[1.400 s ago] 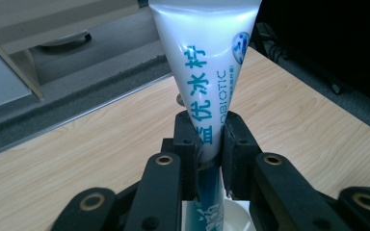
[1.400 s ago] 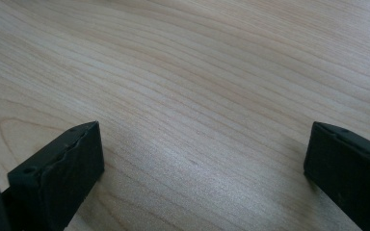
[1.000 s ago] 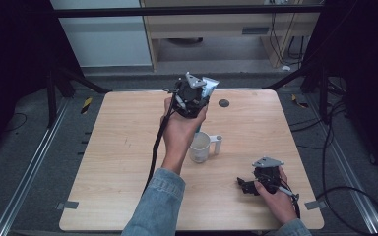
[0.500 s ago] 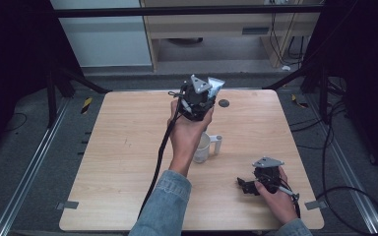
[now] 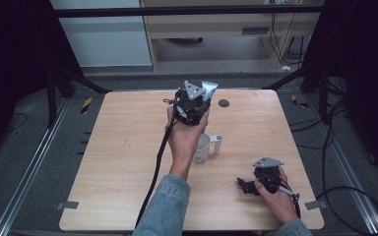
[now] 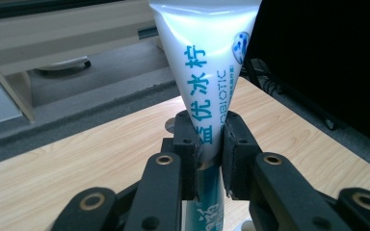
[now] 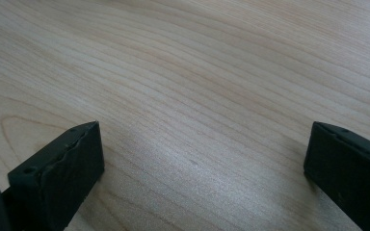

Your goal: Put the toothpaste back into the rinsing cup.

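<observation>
My left gripper is raised over the middle of the table and is shut on a white toothpaste tube with blue-green lettering, held upright; its crimped end sticks up above the jaws. The left gripper pinches the tube across its lower part. Just below that hand stands a white mug, handle to the right, partly hidden by the forearm. My right gripper rests low at the table's front right, jaws wide apart in the right gripper view with bare wood between them.
The wooden table has a small dark round mark near its far edge. A black cable trails from the left gripper down to the front edge. Shelving and floor cables lie beyond the table.
My left gripper with the tube has risen and shifted slightly right and away, uncovering more of the mug. The right gripper has stayed where it was.
</observation>
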Demonstrator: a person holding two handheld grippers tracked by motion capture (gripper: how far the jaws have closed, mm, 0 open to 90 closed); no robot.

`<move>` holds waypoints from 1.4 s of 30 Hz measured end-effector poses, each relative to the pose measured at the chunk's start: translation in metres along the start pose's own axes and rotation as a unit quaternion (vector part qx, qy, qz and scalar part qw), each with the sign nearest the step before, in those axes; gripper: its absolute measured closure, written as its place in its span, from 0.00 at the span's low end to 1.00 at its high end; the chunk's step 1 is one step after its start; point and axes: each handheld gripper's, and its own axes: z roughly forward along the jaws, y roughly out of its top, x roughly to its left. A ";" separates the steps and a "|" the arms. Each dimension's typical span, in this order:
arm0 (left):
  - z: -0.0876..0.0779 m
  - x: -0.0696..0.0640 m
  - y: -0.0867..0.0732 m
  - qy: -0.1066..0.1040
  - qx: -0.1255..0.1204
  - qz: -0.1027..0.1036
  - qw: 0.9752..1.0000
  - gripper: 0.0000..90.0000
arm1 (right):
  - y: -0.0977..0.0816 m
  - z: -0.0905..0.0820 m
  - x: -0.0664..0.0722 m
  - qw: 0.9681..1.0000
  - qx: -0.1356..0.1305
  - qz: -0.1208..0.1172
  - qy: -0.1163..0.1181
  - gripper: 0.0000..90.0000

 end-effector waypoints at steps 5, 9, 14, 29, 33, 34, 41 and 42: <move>0.002 -0.002 -0.006 0.002 0.004 0.000 1.000 0.87 | 0.000 0.000 0.000 1.000 0.000 -0.003 0.001 0.01; 0.002 -0.004 -0.010 0.002 0.005 0.001 1.000 0.87 | 0.000 0.000 -0.001 1.000 0.000 -0.003 0.002 0.01; 0.004 -0.004 -0.015 0.002 0.003 0.000 1.000 0.87 | 0.000 0.000 0.000 1.000 0.000 -0.002 0.002 0.01; 0.011 -0.007 -0.032 0.003 0.009 -0.010 1.000 0.87 | 0.000 0.000 -0.001 1.000 -0.001 -0.005 0.001 0.01; 0.011 -0.007 -0.035 0.009 0.010 -0.013 1.000 0.87 | 0.000 0.000 -0.001 1.000 -0.001 -0.004 0.002 0.01; 0.011 -0.007 -0.036 0.011 0.010 -0.014 1.000 0.87 | 0.000 0.000 -0.001 1.000 -0.001 -0.004 0.002 0.01; 0.012 -0.008 -0.044 0.015 0.008 -0.018 1.000 0.87 | 0.000 0.000 -0.001 1.000 0.000 -0.004 0.002 0.01; 0.013 -0.008 -0.044 0.014 0.008 -0.018 1.000 0.87 | 0.000 0.000 -0.001 1.000 0.000 -0.004 0.002 0.01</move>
